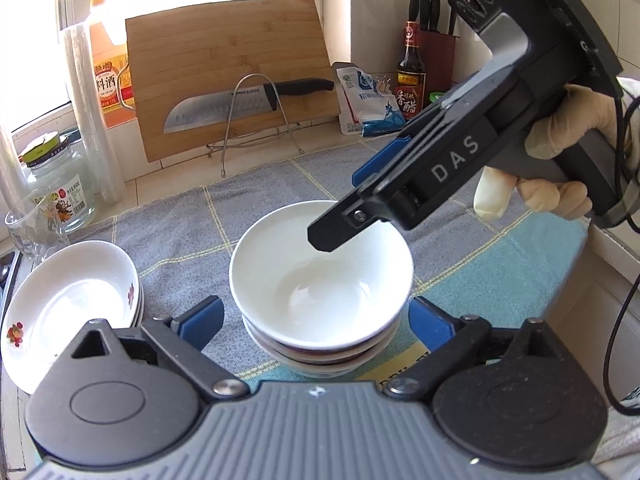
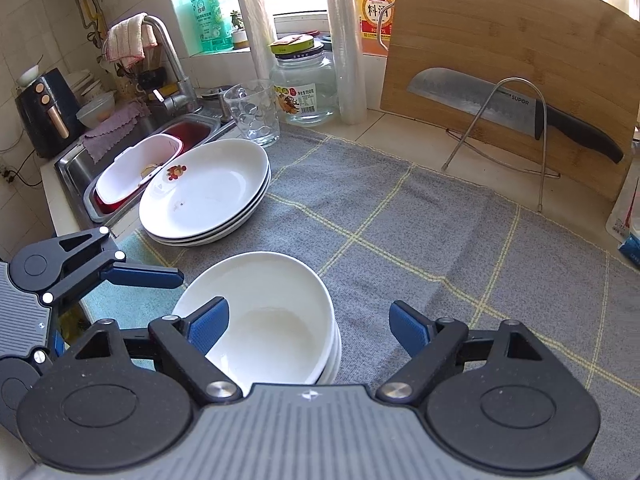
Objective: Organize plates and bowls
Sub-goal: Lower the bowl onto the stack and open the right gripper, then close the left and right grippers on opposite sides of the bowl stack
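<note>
A stack of white bowls (image 1: 320, 280) stands on the grey checked cloth (image 1: 180, 232). My left gripper (image 1: 316, 308) is open, with its blue pads on either side of the stack and not pressing on it. My right gripper (image 1: 340, 210), held by a gloved hand (image 1: 568, 128), reaches in from the upper right over the top bowl. In the right wrist view my right gripper (image 2: 310, 306) is open: one pad is inside the top bowl (image 2: 272, 320), the other outside over the cloth. A stack of white plates (image 2: 204, 192) with a flower print lies to the left.
A bamboo cutting board (image 1: 228, 80) and a knife (image 1: 240, 104) lean on a wire stand at the back. A drinking glass (image 2: 252, 110), a jar (image 2: 304, 88) and rolls of film stand near the sink (image 2: 132, 168). Bottles (image 1: 410, 72) and a packet (image 1: 368, 104) are at the back right.
</note>
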`<state>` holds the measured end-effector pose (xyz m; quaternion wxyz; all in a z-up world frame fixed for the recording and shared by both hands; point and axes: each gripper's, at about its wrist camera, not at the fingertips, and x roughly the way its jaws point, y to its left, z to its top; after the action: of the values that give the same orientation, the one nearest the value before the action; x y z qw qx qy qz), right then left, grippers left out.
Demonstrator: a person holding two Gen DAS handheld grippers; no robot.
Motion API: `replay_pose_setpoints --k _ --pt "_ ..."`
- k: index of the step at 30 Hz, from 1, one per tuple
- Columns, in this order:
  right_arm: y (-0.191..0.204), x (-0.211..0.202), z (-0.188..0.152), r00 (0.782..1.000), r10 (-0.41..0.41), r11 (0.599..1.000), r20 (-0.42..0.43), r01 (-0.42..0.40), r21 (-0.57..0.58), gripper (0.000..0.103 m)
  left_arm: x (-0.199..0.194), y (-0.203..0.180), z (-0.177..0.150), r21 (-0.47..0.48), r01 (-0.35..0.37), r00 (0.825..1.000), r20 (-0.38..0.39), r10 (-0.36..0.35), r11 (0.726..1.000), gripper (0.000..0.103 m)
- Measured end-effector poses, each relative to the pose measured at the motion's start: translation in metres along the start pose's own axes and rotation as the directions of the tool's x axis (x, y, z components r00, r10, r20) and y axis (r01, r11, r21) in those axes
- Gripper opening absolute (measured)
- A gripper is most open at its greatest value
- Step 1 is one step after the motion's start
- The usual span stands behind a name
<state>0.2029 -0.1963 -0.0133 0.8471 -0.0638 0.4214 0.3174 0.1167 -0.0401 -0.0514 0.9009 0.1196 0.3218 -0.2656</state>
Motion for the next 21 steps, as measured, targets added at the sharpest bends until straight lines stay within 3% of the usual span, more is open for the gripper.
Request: replay_pose_setpoints --k 4,10,16,21 --pt "0.006 -0.008 -0.007 1.0 0.007 0.999 0.021 -0.006 -0.045 0.1 -0.002 0.006 -0.006 0.036 0.037 0.999 0.008 -0.037 0.999 0.099" --pt "0.019 -0.019 -0.017 0.999 0.014 0.997 0.041 -0.011 -0.072 0.103 0.001 0.02 -0.014 0.08 0.077 0.997 -0.018 -0.076 0.994 0.099" --pt "0.043 -0.019 -0.032 0.999 -0.042 0.993 0.015 0.044 -0.107 0.103 0.005 0.032 -0.018 0.169 0.144 0.989 -0.044 -0.138 0.975 0.099" --pt "0.06 -0.014 -0.047 0.992 -0.125 0.988 -0.012 0.123 -0.096 0.103 0.009 0.037 -0.022 0.249 0.223 0.975 -0.066 -0.213 0.943 0.099"
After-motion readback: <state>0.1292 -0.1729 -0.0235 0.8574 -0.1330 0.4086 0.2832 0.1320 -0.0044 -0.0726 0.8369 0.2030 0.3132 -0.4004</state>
